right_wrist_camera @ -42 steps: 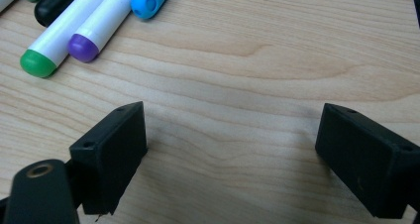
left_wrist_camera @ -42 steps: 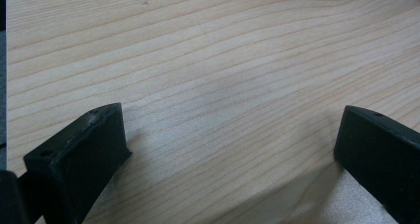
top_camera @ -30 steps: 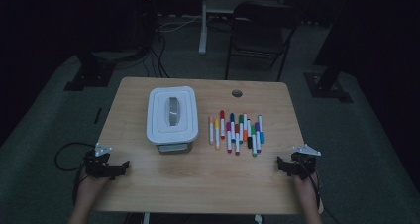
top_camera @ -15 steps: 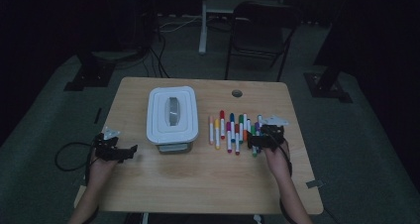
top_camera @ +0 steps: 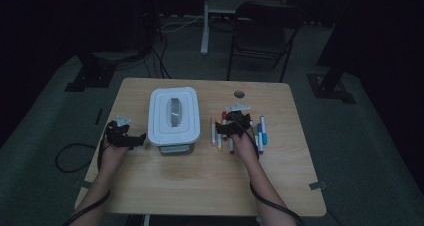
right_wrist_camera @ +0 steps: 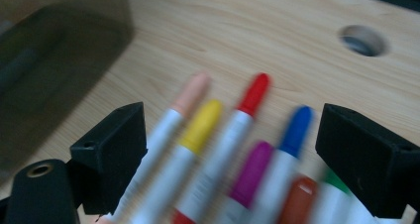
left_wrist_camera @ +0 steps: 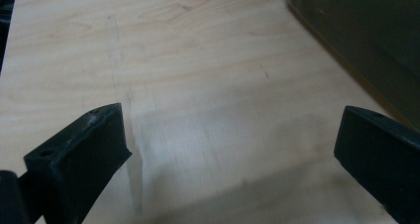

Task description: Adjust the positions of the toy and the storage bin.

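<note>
My markers (right_wrist_camera: 213, 149) wear peach, yellow, red, purple and blue caps; the bench (top_camera: 200, 181) is pale wood, the box lid (top_camera: 173, 115) white.

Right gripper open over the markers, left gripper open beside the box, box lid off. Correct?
Not quite: the lid is on the box, as the high view shows. The rest holds: the right gripper is open over the markers, and the left gripper is open beside the box.

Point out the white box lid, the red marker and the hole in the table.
white box lid (top_camera: 173, 115): high view, its flat top.
red marker (right_wrist_camera: 253, 93): right gripper view, its red cap.
table hole (right_wrist_camera: 362, 40): right gripper view, its opening.
</note>
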